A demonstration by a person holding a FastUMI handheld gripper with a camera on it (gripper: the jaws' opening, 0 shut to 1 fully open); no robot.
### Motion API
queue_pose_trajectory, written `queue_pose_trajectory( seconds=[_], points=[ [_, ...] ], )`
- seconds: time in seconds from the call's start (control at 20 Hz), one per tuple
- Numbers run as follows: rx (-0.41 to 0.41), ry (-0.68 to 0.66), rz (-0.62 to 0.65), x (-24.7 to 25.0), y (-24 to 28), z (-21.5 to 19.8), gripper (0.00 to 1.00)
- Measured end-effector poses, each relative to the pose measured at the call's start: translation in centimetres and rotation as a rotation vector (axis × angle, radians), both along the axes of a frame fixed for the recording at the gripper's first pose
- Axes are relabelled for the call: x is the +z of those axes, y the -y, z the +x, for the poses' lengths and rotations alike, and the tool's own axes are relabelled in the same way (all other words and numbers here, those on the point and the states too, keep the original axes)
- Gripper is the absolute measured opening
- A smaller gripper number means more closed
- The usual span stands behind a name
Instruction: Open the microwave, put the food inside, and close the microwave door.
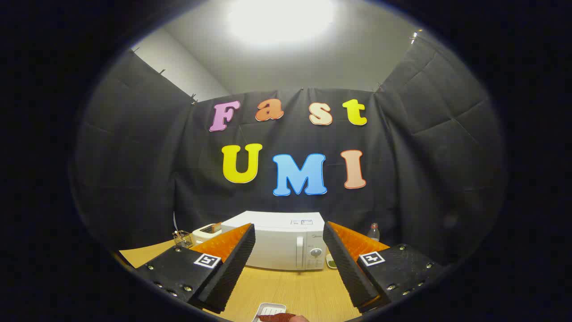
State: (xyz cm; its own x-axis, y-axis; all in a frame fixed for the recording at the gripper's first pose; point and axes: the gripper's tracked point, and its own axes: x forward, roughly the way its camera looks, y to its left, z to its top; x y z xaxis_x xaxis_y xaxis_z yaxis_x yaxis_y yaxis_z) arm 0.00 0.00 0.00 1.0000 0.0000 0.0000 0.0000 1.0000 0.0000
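Note:
A white microwave [286, 243] stands at the back of the wooden table [290, 288], its door shut, with a vertical handle [300, 252] and a round knob on its right side. It lies well beyond my fingers. My gripper [289, 232] is open, with nothing between the fingers. Below and between the fingers, close to me, a small white tray [268, 310] holds a reddish-brown piece of food [279, 317], only partly in sight.
Left of the microwave stand a white toaster [206, 231] with a slice in it and a small wire basket [182, 239]. A clear bottle [373, 231] stands to the microwave's right, and a small green-and-white thing [331, 261] lies at its right front corner.

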Motion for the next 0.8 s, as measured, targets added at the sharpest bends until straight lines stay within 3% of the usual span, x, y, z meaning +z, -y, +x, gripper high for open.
queue_pose_trajectory(
  seconds=[0.8],
  points=[
    [-0.057,-0.026,0.022,-1.3,3.5,1.9,0.97]
  ],
)
